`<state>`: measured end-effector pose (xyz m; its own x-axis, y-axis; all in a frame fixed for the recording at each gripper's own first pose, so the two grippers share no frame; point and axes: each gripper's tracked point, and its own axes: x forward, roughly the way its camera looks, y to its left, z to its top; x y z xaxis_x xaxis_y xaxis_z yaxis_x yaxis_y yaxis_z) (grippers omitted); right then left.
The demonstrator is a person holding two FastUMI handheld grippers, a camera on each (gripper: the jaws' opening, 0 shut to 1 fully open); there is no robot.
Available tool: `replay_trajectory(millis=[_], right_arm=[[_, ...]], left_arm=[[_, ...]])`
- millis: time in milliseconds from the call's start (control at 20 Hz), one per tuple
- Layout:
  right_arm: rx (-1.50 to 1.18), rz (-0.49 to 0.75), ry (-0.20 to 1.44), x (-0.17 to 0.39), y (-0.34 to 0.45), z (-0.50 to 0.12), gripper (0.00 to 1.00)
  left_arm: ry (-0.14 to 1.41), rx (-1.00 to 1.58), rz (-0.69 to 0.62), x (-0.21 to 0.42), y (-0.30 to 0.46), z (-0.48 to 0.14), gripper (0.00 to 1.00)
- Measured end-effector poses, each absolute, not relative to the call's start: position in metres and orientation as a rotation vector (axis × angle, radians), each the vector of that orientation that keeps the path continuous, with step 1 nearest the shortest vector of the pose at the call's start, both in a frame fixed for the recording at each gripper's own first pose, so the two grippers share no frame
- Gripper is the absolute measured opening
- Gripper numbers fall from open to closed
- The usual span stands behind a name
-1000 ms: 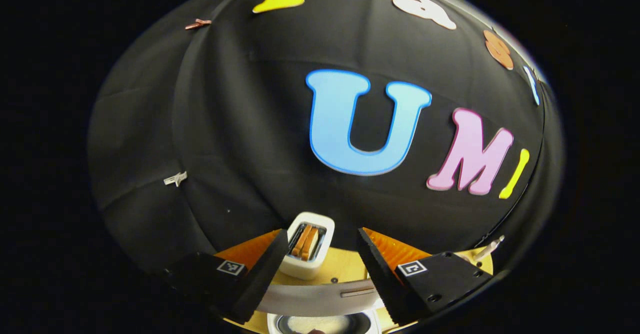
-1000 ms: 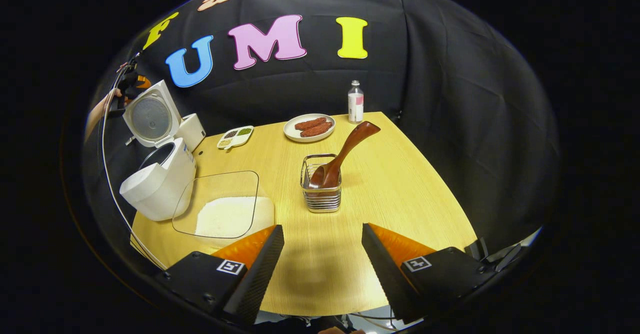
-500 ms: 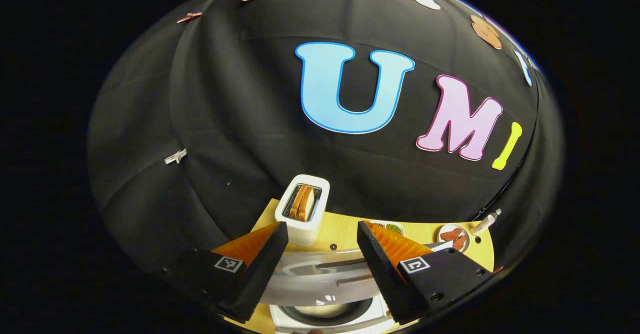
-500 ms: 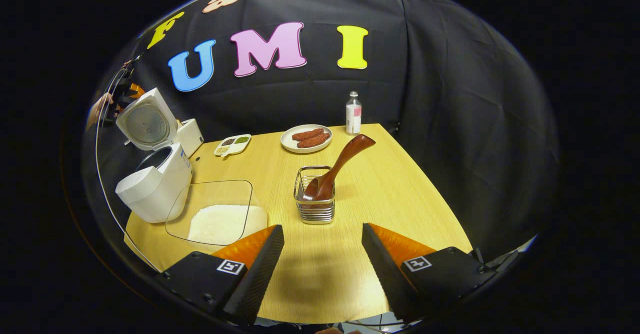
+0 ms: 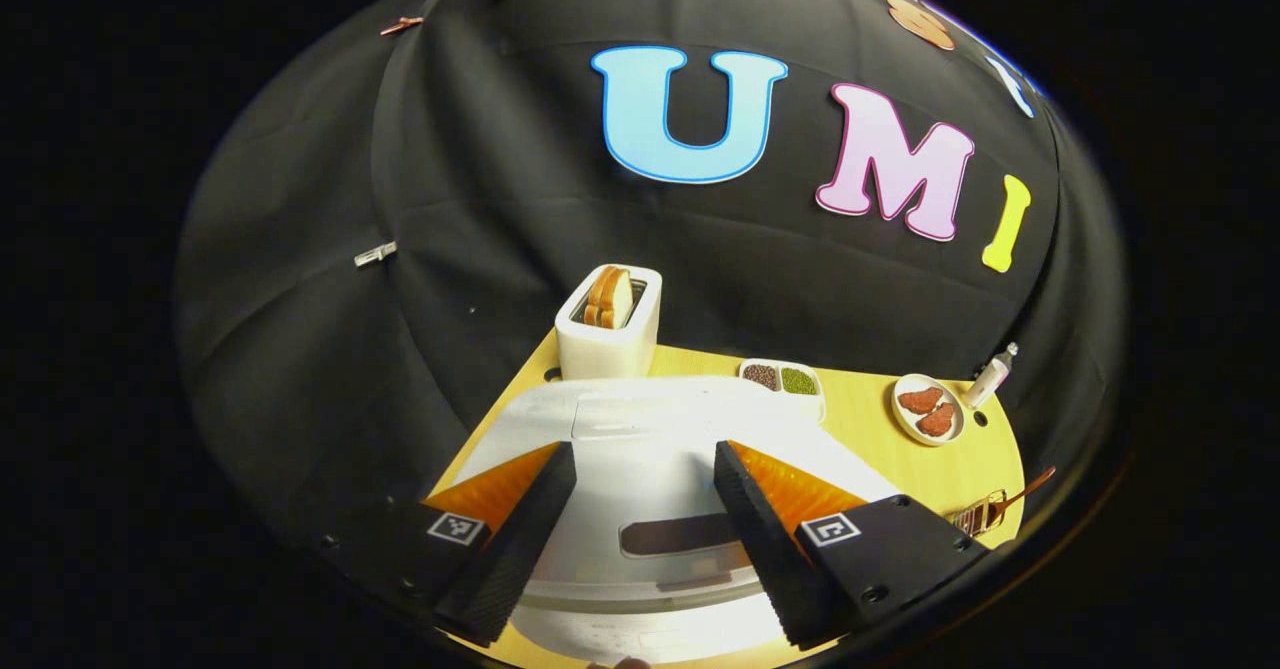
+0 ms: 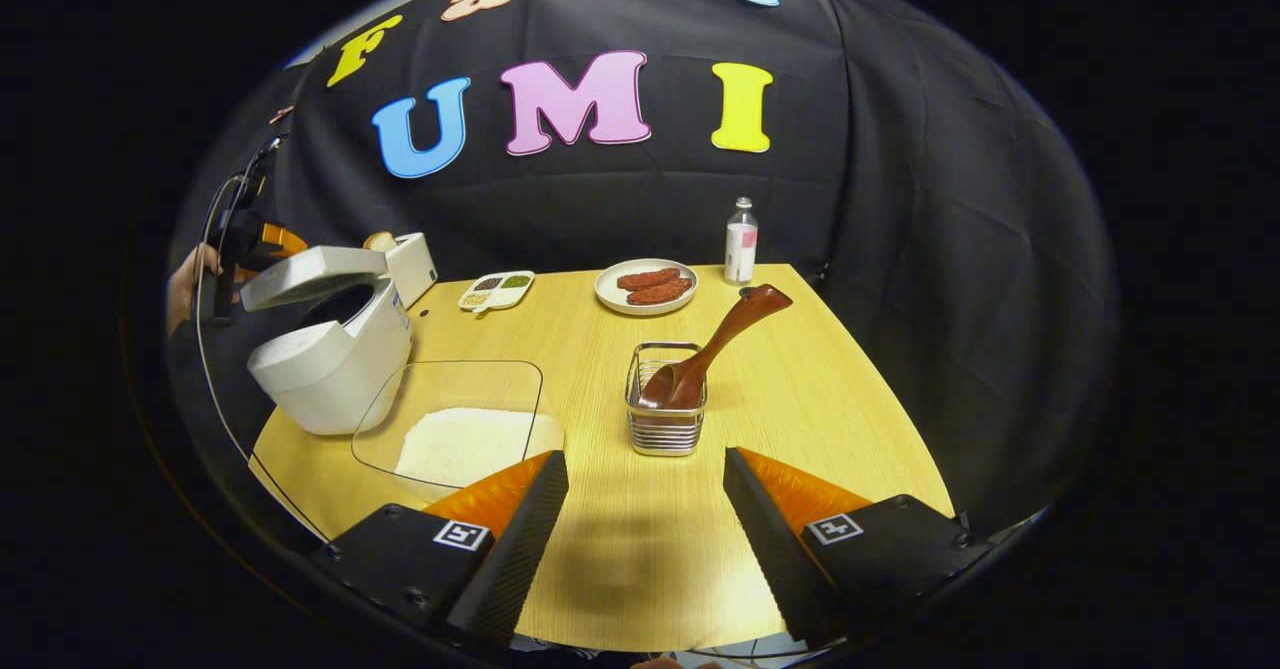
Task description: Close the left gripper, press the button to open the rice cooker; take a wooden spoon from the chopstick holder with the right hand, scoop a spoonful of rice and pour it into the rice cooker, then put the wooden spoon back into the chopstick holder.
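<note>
Right gripper view: the right hand-held gripper (image 6: 645,529) hovers over the near edge of the bench (image 6: 850,419), fingers spread and holding nothing. The holder (image 6: 667,412) stands just beyond it, slightly right of its midline, with the spoon (image 6: 715,349) inside, bowl down. The spoon's long axis leans up and to the far right, so the handle end lies farther and to the right of the holder; the right hand-held gripper is clearly the nearer one. The rice (image 6: 462,444) lies in a clear tray (image 6: 450,389) to the near left, touching or just beside the cooker (image 6: 330,349) at far left, whose lid (image 6: 312,275) stands only partly raised.

Left gripper view: the left hand-held gripper (image 5: 640,519) hangs directly over the lid (image 5: 650,439), fingers spread apart, gripping nothing. Judged stage: spoon not yet taken.
</note>
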<state>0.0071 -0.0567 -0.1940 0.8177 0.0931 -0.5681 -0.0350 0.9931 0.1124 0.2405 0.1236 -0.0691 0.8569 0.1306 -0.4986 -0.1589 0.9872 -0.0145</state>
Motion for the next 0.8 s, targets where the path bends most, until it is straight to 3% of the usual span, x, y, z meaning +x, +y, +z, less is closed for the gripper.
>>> replay_trajectory(millis=[400,800], right_arm=[[0.083,0.079,0.619,-0.008,-0.053,-0.196,0.99],[0.087,0.108,0.591,-0.003,-0.037,-0.186,0.99]], left_arm=[[0.471,0.0,0.161,0.222,0.115,-0.131,1.0],[0.436,-0.012,0.183,0.217,0.112,-0.125,1.0]])
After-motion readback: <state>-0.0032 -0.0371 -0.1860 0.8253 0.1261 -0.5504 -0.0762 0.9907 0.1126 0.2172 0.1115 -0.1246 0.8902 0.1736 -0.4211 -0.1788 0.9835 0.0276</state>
